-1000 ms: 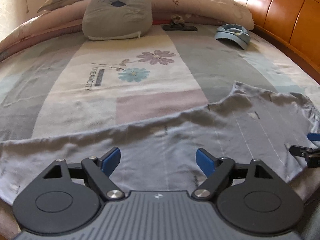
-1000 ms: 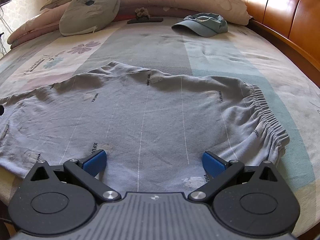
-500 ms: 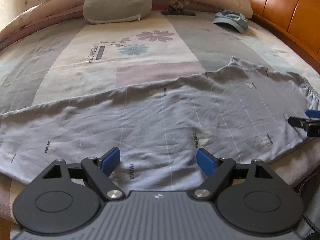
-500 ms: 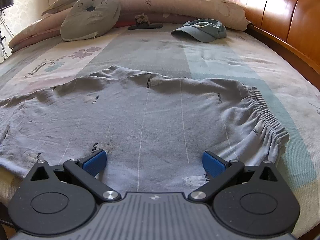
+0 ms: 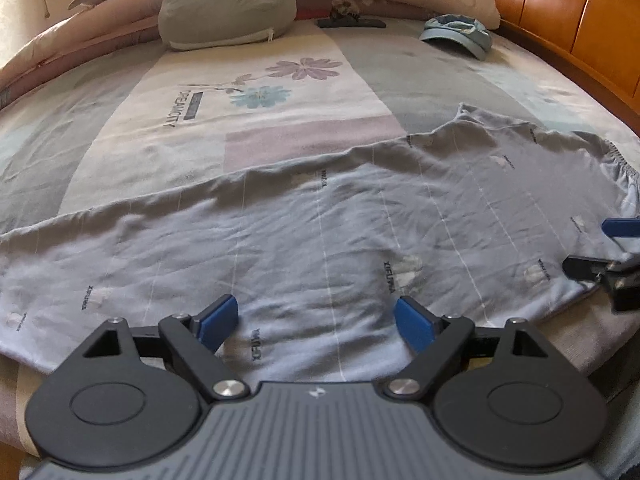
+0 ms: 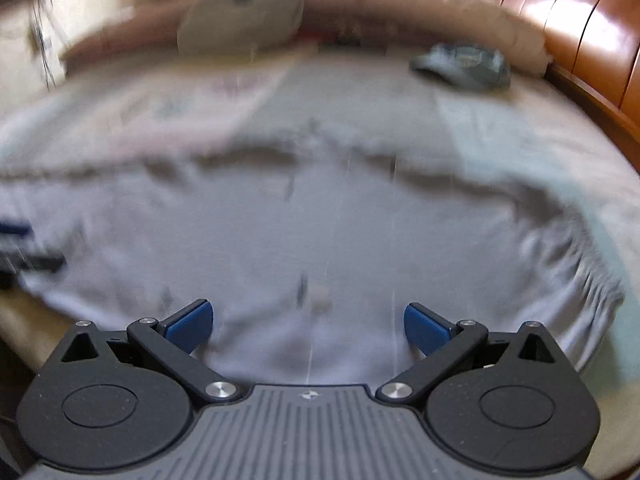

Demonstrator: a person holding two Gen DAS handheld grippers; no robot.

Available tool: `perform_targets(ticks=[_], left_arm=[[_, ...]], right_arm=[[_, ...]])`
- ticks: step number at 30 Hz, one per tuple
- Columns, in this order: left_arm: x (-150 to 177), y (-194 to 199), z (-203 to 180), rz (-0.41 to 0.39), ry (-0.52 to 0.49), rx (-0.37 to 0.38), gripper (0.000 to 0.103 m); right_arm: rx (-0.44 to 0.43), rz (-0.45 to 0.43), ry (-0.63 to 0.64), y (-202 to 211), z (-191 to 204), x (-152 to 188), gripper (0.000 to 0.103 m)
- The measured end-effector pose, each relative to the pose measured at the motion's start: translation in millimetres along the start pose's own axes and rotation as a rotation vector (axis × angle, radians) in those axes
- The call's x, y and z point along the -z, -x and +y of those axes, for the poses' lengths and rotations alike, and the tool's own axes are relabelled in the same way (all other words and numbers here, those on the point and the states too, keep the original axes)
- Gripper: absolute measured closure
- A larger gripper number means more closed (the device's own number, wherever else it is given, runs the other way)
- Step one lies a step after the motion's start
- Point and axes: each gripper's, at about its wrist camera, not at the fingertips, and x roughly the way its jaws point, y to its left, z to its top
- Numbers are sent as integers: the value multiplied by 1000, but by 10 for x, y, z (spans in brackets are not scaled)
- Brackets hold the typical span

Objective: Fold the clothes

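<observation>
A pair of grey trousers [image 5: 360,216] with thin white stripes lies flat across the near side of the bed, its gathered waistband [image 5: 624,164] at the right. My left gripper [image 5: 316,320] stands open over the leg part near the bed's front edge, nothing between its blue pads. My right gripper [image 6: 308,326] is open too, above the trousers [image 6: 320,240] near the seat; this view is blurred. The right gripper's fingers [image 5: 616,240] show at the right edge of the left wrist view. The left gripper's fingers [image 6: 20,248] show at the left edge of the right wrist view.
A grey cushion [image 5: 228,4] and rolled quilts lie at the bed's far side. A blue cap [image 5: 460,36] and a dark flat object [image 5: 352,22] rest near them. A wooden headboard [image 5: 580,28] runs along the right. The patterned bedsheet [image 5: 240,120] lies bare beyond the trousers.
The left gripper sank and drew back a little, so more of the trouser leg shows. The right gripper shifted sideways and rolled, blurring its view; both stay open.
</observation>
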Motion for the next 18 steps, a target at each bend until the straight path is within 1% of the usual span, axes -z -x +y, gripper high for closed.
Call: perform_targets(ticks=[3,6,8,9,11,13,14,16,18], left_arm=[[-24,24,43,-1,13,1,17],[-98,52,52,-37,16,12,17],[-142,52,42,-58,14,29,17],[-138,30,46,-51,19,42,17],[-120,-19,62,-34,34,70,17],[-102,-69,79,-16,49,98,16],[-128,-67,83,-16,50,102,16],[-202,-45,89,-23,48,103,16],[-326,-36,74,-54,30,108,15]], right_arm=[[-13,-33,20,112,6,138,0],[-20,6,32,187,-20,110,0],[-6,-17,10,227,-46,51,0],[-6,-37,-8,243,-66,13,0],[-23,-30,-45,196,-91,-30,0],[-30,3,-68,101,-91,-34,0],[-24,15,-63,58,-72,-20,0],[-9,3,-26,50,-20,23,0],[-8,-9,-7,59,5,50,0]])
